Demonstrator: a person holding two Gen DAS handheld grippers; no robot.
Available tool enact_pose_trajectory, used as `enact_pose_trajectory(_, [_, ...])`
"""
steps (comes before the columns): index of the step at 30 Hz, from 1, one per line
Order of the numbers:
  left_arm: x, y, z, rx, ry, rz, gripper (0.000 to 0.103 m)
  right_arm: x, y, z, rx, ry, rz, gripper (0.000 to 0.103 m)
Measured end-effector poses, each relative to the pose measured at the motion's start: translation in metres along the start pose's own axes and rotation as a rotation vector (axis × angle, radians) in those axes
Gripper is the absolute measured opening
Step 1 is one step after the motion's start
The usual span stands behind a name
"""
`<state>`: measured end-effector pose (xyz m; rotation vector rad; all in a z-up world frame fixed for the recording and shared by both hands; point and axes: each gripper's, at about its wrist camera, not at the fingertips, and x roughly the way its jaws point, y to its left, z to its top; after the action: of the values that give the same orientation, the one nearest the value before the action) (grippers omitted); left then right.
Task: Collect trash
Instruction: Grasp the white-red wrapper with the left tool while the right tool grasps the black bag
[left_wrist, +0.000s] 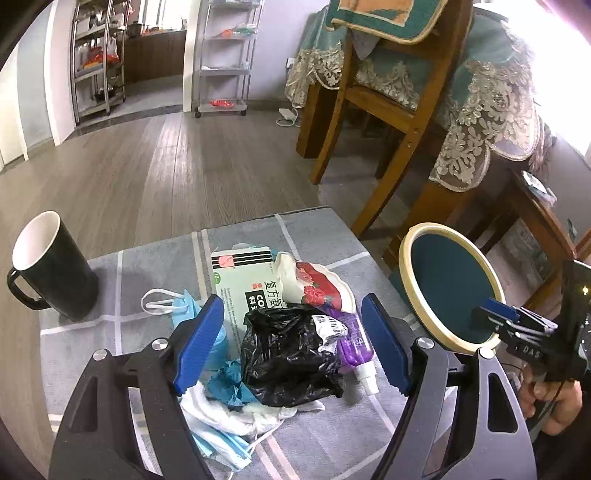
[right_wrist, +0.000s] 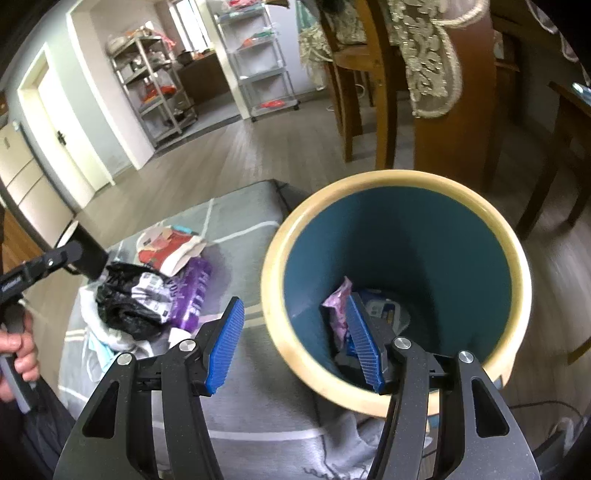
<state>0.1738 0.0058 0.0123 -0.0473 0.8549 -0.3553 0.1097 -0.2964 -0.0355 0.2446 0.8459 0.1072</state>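
Observation:
A pile of trash lies on a grey checked cloth (left_wrist: 314, 229): a crumpled black plastic bag (left_wrist: 291, 354), a purple spray bottle (left_wrist: 354, 343), a green-white medicine box (left_wrist: 243, 280), a red-flowered wrapper (left_wrist: 317, 284), blue face masks (left_wrist: 192, 306) and white tissue (left_wrist: 236, 413). My left gripper (left_wrist: 295, 343) is open, its blue pads either side of the black bag. My right gripper (right_wrist: 295, 345) is open and straddles the near rim of a teal bin with a cream rim (right_wrist: 513, 258). Purple and white wrappers (right_wrist: 338, 306) lie inside it.
A black mug (left_wrist: 48, 266) stands at the cloth's left edge. A wooden chair (left_wrist: 399, 122) and a lace-covered table (left_wrist: 491, 103) stand behind the bin. Metal shelf racks (left_wrist: 225, 55) stand across the wooden floor.

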Motion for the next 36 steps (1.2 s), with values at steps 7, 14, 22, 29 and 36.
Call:
enact_pose_trajectory(7, [0.038,-0.002,0.009,0.0,0.062,-0.006,0.07,0.007,0.021,-0.001,-0.06,0.018,0.012,0.059])
enact_pose_trajectory(14, [0.076,0.001,0.019,-0.044,0.122,0.013,0.059,0.016,0.035,-0.006,-0.108,0.047,0.015,0.059])
enact_pose_trajectory(22, [0.111,0.001,0.025,-0.035,0.196,0.047,0.041,0.029,0.052,-0.009,-0.161,0.081,0.025,0.059])
enact_pose_trajectory(29, [0.109,0.007,0.025,-0.061,0.196,-0.016,0.018,0.036,0.058,-0.011,-0.176,0.099,0.027,0.059])
enact_pose_trajectory(36, [0.08,0.018,0.031,-0.135,0.106,-0.081,0.017,0.033,0.065,-0.012,-0.194,0.074,0.069,0.059])
